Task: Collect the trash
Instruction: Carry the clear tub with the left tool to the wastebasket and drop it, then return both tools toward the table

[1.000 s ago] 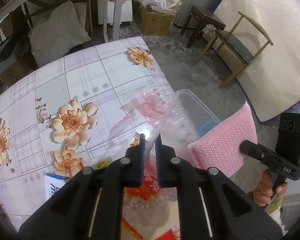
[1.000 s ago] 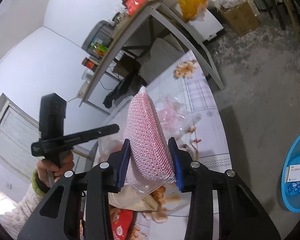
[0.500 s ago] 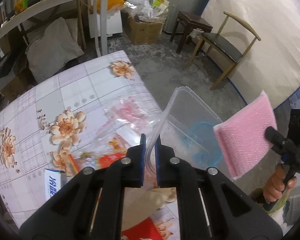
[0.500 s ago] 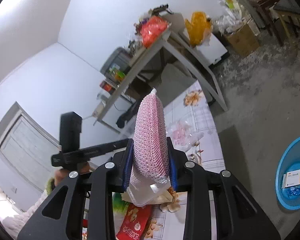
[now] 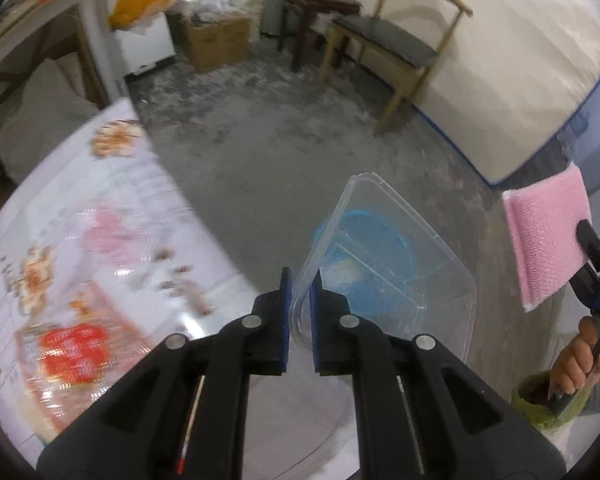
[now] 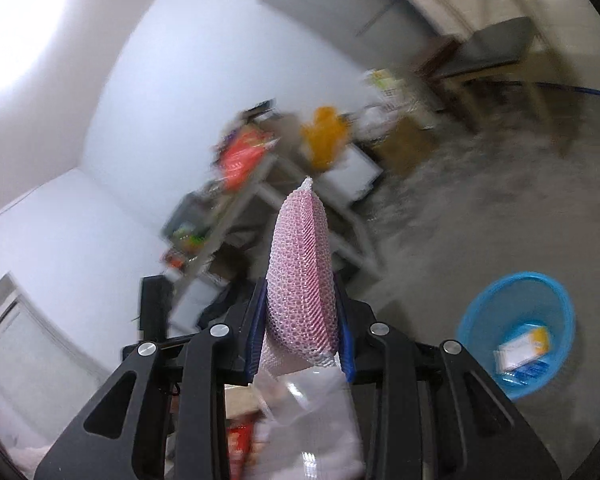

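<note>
My left gripper is shut on the rim of a clear plastic container, held in the air past the table's edge. Through it shows a blue basin on the floor. My right gripper is shut on a pink bubble-wrap pouch, upright between the fingers; it also shows in the left wrist view at the right. The blue basin at lower right holds a small box.
The flowered table lies at the left with a red snack wrapper and a clear pink-printed bag. A wooden chair, a stool, a cardboard box and a mattress stand beyond on the concrete floor.
Both grippers have swung right, away from the table, carrying the container and the pink pouch. The left gripper now holds the container over the blue basin on the floor.
</note>
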Tool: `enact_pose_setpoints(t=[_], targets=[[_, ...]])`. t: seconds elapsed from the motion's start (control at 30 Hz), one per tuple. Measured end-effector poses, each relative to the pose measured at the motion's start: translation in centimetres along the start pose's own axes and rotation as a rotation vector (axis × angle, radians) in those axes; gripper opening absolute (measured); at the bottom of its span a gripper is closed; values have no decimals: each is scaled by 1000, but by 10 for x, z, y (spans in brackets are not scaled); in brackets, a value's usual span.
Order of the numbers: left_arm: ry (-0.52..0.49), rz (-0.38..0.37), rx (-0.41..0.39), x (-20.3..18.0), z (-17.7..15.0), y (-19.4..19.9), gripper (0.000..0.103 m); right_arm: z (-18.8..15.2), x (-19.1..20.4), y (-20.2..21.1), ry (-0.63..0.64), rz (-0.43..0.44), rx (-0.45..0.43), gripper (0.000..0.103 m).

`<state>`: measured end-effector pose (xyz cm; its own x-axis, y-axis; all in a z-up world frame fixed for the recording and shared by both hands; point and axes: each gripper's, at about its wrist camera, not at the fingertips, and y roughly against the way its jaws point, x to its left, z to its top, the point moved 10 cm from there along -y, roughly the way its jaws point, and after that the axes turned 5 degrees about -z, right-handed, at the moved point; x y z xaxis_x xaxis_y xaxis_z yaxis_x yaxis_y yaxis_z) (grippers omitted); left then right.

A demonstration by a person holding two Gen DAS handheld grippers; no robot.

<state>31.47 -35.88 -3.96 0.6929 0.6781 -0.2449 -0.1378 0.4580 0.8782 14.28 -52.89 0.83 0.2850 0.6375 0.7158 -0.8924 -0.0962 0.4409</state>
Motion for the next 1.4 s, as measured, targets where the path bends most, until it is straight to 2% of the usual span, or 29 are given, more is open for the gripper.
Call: enact_pose_setpoints(t=[0.07, 0.2, 0.33, 0.47, 0.5, 0.57, 0.6, 0.63, 0.67, 0.7, 0.77, 0.97, 1.2, 1.3, 1.4], targets=[[-14, -5, 39, -17, 0, -30, 7, -14, -33, -4, -10, -114, 24, 30], [-38, 17, 102, -43, -3, -85, 9, -56, -100, -22, -67, -281, 108, 30], [-70, 87, 149, -57, -5, -139, 10, -84, -143, -46, -121, -376, 166, 30], [-76, 122, 156, -66, 1, -171, 11, -83, -165, -68, -131, -422, 172, 30], [-76, 123, 149, -69, 5, -178, 14, -79, -170, -79, -126, -438, 166, 30], [-80, 117, 144, -76, 10, -189, 41, -73, -181, -94, -112, -476, 159, 31], [-84, 136, 133, -76, 14, -192, 61, -72, -190, -107, -110, -495, 171, 37], [-85, 165, 111, -76, 17, -194, 67, -72, -200, -116, -111, -511, 187, 56], [-84, 170, 99, -76, 18, -195, 67, -75, -210, -126, -116, -533, 209, 63], [-82, 163, 99, -77, 17, -194, 68, -81, -224, -138, -126, -565, 238, 67], [-74, 144, 116, -76, 12, -190, 70, -91, -243, -145, -156, -608, 283, 67], [-73, 100, 123, -64, 3, -160, 72, -101, -255, -134, -170, -632, 272, 67], [-41, 20, 127, -49, -20, -103, 72, -98, -237, -91, -133, -621, 240, 67], [-46, -15, 104, -38, -37, -60, 72, -100, -219, -70, -120, -585, 223, 71], [-44, -26, 44, -21, -53, -10, 75, -103, -190, -47, -94, -536, 195, 75]])
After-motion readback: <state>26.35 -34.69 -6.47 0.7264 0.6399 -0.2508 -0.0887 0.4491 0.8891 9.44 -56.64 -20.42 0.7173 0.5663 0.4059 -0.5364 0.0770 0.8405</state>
